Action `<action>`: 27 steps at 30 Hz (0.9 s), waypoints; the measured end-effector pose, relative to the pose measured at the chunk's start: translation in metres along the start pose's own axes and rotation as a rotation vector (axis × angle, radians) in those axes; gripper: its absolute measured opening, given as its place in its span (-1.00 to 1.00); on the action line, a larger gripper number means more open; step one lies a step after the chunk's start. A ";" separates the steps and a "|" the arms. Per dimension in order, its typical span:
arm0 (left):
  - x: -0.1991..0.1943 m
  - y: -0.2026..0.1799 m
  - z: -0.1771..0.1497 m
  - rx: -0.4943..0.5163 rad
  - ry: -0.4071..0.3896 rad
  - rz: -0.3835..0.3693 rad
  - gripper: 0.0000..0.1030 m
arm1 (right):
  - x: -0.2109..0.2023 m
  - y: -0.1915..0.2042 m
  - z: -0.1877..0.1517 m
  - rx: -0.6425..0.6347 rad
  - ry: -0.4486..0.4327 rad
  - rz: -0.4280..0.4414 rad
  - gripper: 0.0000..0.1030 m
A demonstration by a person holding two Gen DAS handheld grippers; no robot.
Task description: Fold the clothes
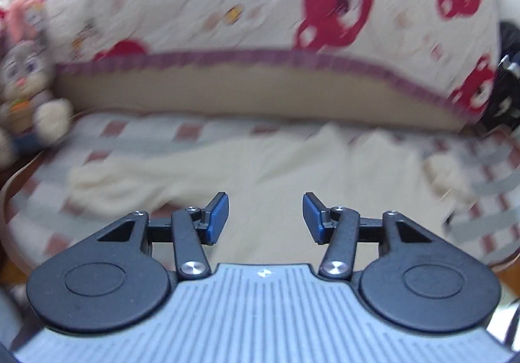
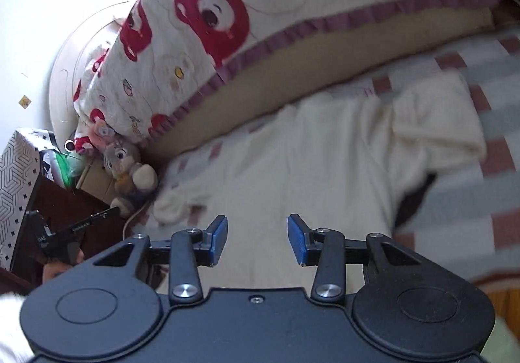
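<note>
Hovering above the bed, both tools empty. Left hand-held gripper (image 1: pixel 265 219) has its blue pads parted at a middling width, nothing between them, only cloth seen through the gap. Right hand-held gripper (image 2: pixel 257 239) is the same: jaws partly apart, empty, angled down at the garment. Judged reason: neither is gripping, so this reads as a gap between grasps, each tool held clear of the cloth so it lies undisturbed.

Cream fleece garment (image 1: pixel 292 174) lies spread on the checked bedsheet (image 1: pixel 113 135), just in front of the long bolster cushion (image 1: pixel 227 93) and roughly parallel to it. One long part, likely a sleeve or leg, runs along the cushion's front toward the plush rabbit (image 1: pixel 22 76) at the cushion's end. The opposite end, away from the rabbit, is bunched and doubled over itself in the right wrist view, with a dark patch showing at its edge; cannot tell if that is lining or shadow. A lengthwise crease runs down the middle of the body.

Fabric looks thick, soft and fuzzy, off-white, with no print. Left view is motion-blurred, so seams and hems are unreadable. The bear-print quilt (image 2: pixel 211 21) draped over the cushion does not touch the garment.

Fold looks only partly done: the bunched end needs flattening.
</note>
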State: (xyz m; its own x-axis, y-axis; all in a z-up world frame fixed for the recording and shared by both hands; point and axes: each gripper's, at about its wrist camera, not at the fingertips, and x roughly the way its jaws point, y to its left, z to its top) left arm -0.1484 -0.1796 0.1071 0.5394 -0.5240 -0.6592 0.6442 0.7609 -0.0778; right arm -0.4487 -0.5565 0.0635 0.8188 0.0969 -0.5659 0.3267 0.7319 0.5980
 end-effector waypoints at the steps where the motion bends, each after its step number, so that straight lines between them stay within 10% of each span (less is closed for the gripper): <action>1: 0.013 -0.010 0.007 0.016 -0.014 -0.013 -0.04 | 0.009 0.015 0.010 -0.129 -0.023 -0.093 -0.05; 4: 0.056 -0.042 0.010 0.048 0.026 -0.025 -0.04 | 0.044 0.040 0.043 -0.424 -0.038 -0.323 -0.02; 6: 0.083 -0.060 0.010 0.064 0.062 -0.043 -0.04 | 0.068 0.032 0.072 -0.434 0.014 -0.318 -0.10; 9: 0.119 -0.084 0.008 0.083 0.108 -0.068 -0.04 | 0.096 0.007 0.117 -0.393 0.113 -0.238 -0.82; 16: 0.184 -0.121 -0.003 0.104 0.206 -0.107 -0.03 | 0.173 -0.059 0.128 -0.612 0.393 -0.454 -0.57; 20: 0.220 -0.139 -0.021 0.119 0.234 -0.147 -0.03 | 0.200 -0.123 0.090 -0.630 0.373 -0.469 -0.15; 27: 0.268 -0.163 -0.047 0.101 0.254 -0.239 -0.03 | 0.219 -0.187 0.049 -0.609 0.338 -0.518 -0.10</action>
State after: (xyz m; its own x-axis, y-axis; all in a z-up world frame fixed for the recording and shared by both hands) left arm -0.1344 -0.4266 -0.0920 0.2235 -0.5612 -0.7969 0.7931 0.5800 -0.1860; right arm -0.3078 -0.7054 -0.1446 0.4210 -0.2234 -0.8791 0.2307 0.9637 -0.1344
